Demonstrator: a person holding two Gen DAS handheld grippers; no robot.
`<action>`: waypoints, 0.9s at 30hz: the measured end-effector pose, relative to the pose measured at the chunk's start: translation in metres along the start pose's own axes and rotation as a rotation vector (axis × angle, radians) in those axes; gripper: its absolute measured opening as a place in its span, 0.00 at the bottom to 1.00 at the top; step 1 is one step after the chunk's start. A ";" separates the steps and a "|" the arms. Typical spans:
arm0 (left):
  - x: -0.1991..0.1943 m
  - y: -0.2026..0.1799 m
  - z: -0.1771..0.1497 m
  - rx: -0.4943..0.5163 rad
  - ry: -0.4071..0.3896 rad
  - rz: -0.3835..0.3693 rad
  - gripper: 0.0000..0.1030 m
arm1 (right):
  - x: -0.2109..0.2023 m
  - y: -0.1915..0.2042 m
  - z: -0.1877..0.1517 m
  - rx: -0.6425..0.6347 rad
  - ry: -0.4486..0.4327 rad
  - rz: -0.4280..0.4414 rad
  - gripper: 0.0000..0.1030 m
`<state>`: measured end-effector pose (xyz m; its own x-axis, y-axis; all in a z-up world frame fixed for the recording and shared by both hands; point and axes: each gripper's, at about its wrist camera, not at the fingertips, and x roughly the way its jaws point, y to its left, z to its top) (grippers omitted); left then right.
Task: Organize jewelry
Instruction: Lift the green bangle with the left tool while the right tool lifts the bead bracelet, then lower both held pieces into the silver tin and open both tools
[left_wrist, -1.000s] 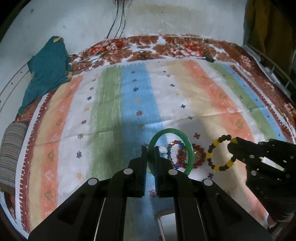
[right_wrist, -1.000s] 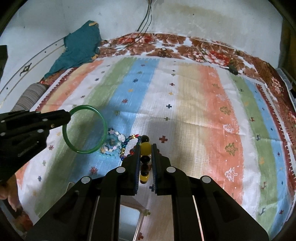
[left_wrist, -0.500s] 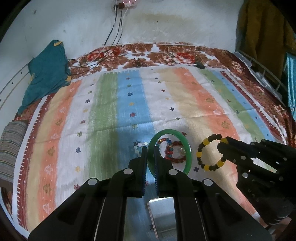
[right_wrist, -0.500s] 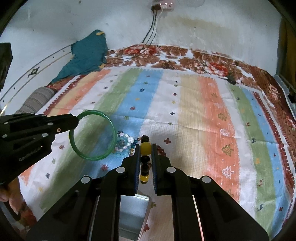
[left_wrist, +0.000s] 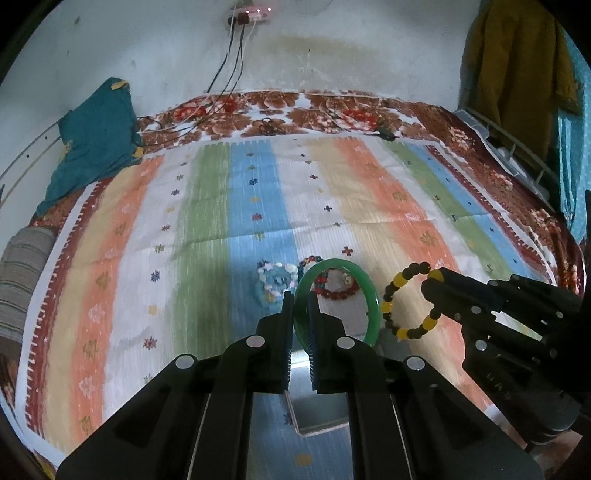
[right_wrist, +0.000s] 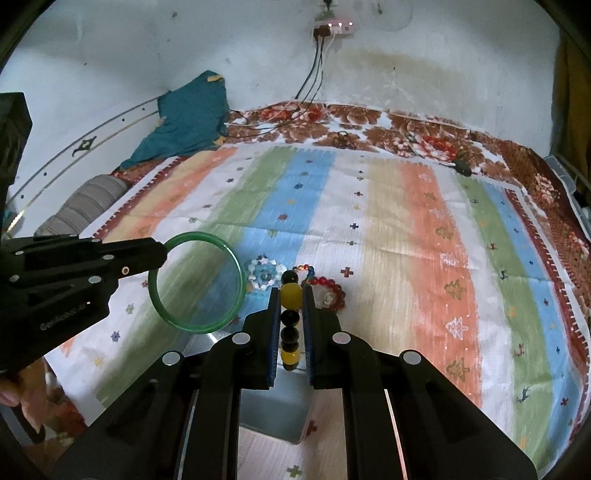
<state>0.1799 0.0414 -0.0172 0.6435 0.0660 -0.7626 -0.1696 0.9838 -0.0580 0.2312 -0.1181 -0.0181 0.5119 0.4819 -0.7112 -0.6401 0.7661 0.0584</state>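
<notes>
Striped bedspread (left_wrist: 369, 206) in orange, green, blue and cream covers a bed against a stained white wall, a teal cloth (left_wrist: 92, 147) heaped at its far left corner. Near the front edge lies a shallow metal tray (right_wrist: 273, 417); nothing shows inside it. Clamped in the left gripper (left_wrist: 301, 302), a green bangle (left_wrist: 373, 306) is held off the spread. Nearby to its right, the right gripper (right_wrist: 290, 295) pinches a yellow-and-black bead bracelet (right_wrist: 290, 295). Two more bracelets, pale blue-white (right_wrist: 263, 277) and red (right_wrist: 330, 293), lie on the spread just beyond both. Lettering on the left gripper's side is too blurred to read.
</notes>
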 end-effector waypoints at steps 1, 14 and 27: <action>-0.002 -0.001 -0.002 0.000 -0.002 0.000 0.06 | -0.002 0.001 -0.002 0.000 -0.001 0.001 0.12; -0.015 -0.006 -0.024 0.003 0.001 0.001 0.06 | -0.018 0.008 -0.025 -0.008 0.011 0.013 0.12; -0.006 0.011 -0.032 -0.091 0.073 0.002 0.22 | -0.012 -0.014 -0.027 0.067 0.051 -0.020 0.27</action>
<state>0.1503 0.0468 -0.0339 0.5875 0.0519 -0.8075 -0.2397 0.9643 -0.1124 0.2187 -0.1467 -0.0289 0.4933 0.4455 -0.7471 -0.5892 0.8030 0.0898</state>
